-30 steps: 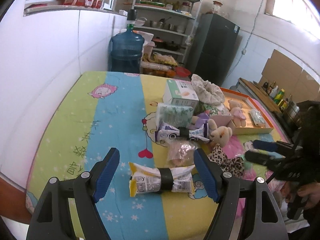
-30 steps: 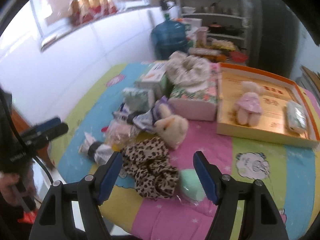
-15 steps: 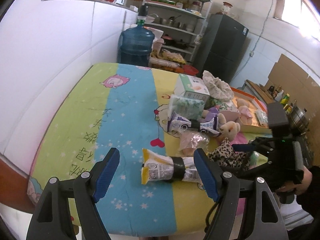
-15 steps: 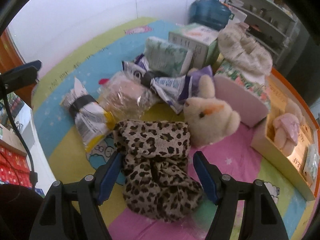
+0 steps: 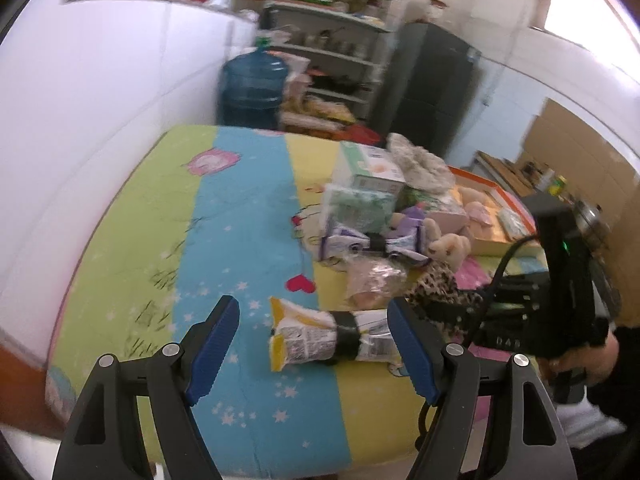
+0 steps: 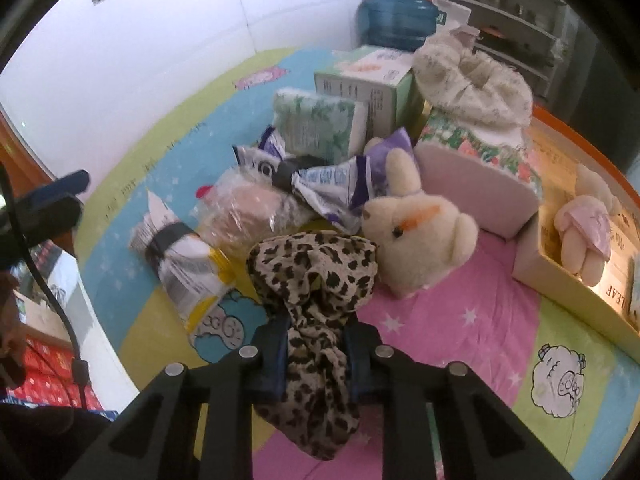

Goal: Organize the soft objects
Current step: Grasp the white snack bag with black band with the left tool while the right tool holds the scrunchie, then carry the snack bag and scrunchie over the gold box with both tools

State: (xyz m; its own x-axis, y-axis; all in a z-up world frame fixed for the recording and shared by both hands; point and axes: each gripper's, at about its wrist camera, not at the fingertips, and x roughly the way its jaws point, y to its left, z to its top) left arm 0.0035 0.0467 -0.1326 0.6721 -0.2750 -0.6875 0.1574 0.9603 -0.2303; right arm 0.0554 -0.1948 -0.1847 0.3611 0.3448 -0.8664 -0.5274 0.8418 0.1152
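Our right claw [image 6: 316, 350] is closing, its jaws pinching the leopard cloth [image 6: 316, 280] just ahead on the worktop [image 6: 460, 320]; our left claw [image 5: 312, 348] hangs spread above a banded packet [image 5: 328, 336].

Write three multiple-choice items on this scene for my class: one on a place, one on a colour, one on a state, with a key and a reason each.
1. Where does the pink-dressed teddy lie?
A. in the orange-rimmed box
B. on the water jug
C. on the floor

2. What colour are the left gripper pads?
A. red
B. blue
C. white

3. What is between the closing right gripper jaws?
A. the cream plush rabbit
B. nothing
C. the leopard-print cloth

Key: 1 A, the teddy rests inside the box's walls. 2 B, both pads show blue. 3 C, the spotted fabric bunches between the pads.
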